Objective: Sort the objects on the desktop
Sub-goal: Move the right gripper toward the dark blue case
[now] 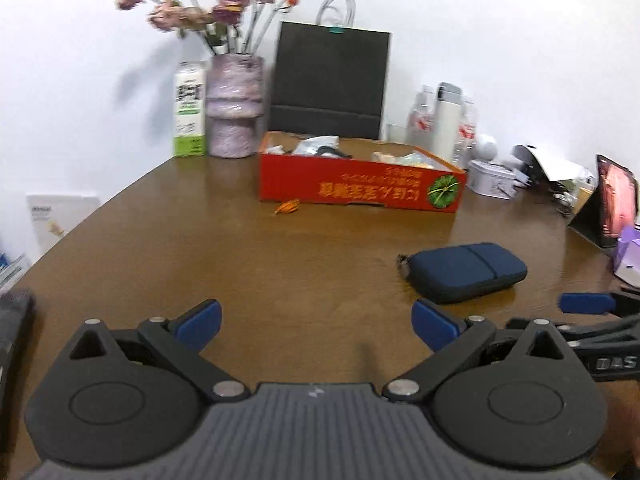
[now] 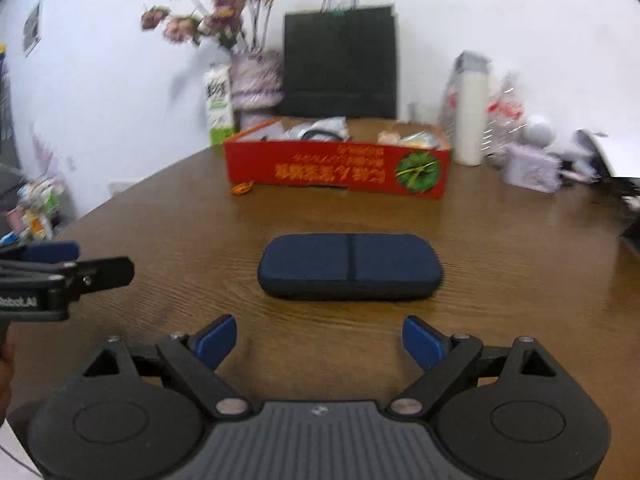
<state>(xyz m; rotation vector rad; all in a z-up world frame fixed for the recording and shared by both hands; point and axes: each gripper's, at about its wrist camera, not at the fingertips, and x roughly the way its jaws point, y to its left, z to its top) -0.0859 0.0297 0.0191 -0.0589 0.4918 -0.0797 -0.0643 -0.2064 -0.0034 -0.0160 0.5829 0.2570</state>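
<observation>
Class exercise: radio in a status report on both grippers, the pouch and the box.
Left gripper open, empty. Right gripper open, empty. Blue pouch flat on table, ahead of right gripper. Red box beyond; path clear.

Dried flowers in purple vase [image 1: 236, 108], milk carton [image 1: 190, 110], black paper bag [image 1: 330, 80], white bottle [image 2: 471, 116]

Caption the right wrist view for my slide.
Open right gripper faces a navy zip case on the wooden table, red box behind.
</observation>
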